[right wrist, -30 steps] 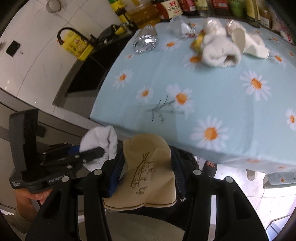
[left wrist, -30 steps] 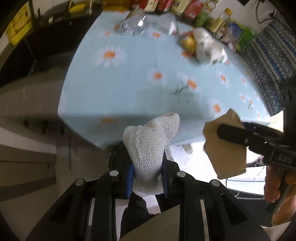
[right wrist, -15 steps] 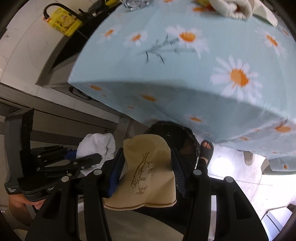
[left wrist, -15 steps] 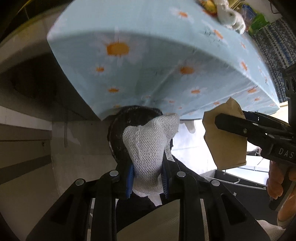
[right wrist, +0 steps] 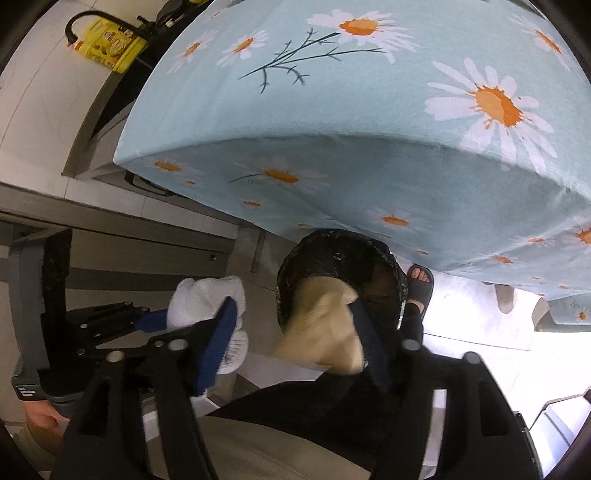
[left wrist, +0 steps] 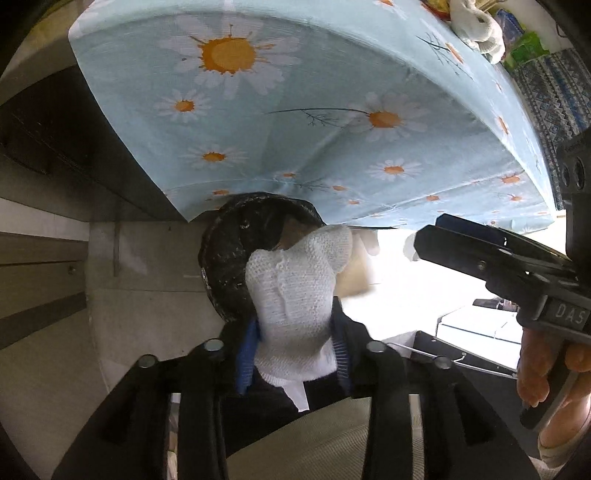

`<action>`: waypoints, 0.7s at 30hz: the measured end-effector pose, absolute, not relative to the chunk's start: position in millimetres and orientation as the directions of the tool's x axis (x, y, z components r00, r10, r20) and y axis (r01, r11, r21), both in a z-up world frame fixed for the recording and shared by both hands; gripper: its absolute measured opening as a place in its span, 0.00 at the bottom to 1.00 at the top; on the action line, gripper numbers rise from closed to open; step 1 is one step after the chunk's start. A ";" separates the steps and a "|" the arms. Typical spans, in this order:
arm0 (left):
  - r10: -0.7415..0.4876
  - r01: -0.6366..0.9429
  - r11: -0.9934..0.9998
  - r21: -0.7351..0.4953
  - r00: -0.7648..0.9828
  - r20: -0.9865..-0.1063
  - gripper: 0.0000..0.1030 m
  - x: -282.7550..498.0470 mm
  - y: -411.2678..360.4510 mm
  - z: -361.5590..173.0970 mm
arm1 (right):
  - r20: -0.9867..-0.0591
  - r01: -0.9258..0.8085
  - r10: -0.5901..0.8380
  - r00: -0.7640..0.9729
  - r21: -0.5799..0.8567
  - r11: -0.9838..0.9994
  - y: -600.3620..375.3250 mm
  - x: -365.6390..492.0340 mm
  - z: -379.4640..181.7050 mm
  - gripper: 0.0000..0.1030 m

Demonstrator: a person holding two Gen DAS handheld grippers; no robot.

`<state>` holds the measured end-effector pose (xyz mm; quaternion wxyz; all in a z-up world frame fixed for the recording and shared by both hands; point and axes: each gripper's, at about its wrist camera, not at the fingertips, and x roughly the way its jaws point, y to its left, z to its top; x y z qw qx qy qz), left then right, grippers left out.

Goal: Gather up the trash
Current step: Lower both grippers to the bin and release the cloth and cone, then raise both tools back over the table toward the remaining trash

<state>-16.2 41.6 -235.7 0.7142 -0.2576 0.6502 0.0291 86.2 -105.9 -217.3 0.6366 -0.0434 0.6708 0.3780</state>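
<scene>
Beside a counter (right wrist: 369,122) draped in a pale blue daisy-print cloth, two hand-held claws point steeply down at a black-lined trash bin (right wrist: 332,251) that stands on the floor just under the counter's edge. The left claw (left wrist: 295,339) has a white knitted rag (left wrist: 295,291) between its blue pads; its jaws are opening, and the right pad already stands clear of the fabric, so the rag is released rather than clenched. The right claw (right wrist: 295,343) is opening too: the tan paper napkin (right wrist: 325,325), blurred, hangs loose against its right finger above the mouth of the bin, the left finger well apart from it. A sandalled foot (right wrist: 419,284) shows on the floor beside the bin. More white cloth (left wrist: 476,26) lies up on the counter.
</scene>
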 end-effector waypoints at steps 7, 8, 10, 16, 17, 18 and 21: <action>-0.295 -0.390 0.860 -0.331 0.151 -0.944 0.44 -13.8 45.9 -234.4 | -0.884 -0.528 0.434 -0.177 0.457 0.716 -111.3 92.6 -212.9 0.64; -0.293 -0.389 0.860 -0.330 0.151 -0.944 0.44 -13.4 46.3 -233.8 | -0.883 -0.529 0.435 -0.175 0.457 0.715 -112.2 93.0 -212.4 0.64; -0.292 -0.391 0.860 -0.328 0.152 -0.944 0.44 -12.5 47.4 -233.2 | -0.884 -0.527 0.435 -0.169 0.454 0.718 -113.2 93.3 -211.1 0.64; -0.284 -0.389 0.863 -0.322 0.155 -0.946 0.44 -13.0 50.0 -228.3 | -0.882 -0.519 0.441 -0.164 0.458 0.722 -115.9 95.3 -207.7 0.64; -0.282 -0.388 0.864 -0.321 0.155 -0.947 0.44 -13.2 50.1 -227.5 | -0.883 -0.519 0.441 -0.163 0.457 0.722 -116.3 95.3 -207.2 0.64; -0.280 -0.388 0.864 -0.320 0.156 -0.947 0.44 -13.1 50.6 -226.4 | -0.882 -0.519 0.442 -0.162 0.457 0.722 -116.3 95.2 -206.3 0.64; -0.275 -0.388 0.865 -0.318 0.163 -0.947 0.44 -13.0 52.5 -222.1 | -0.882 -0.521 0.444 -0.156 0.456 0.722 -116.3 94.5 -202.9 0.64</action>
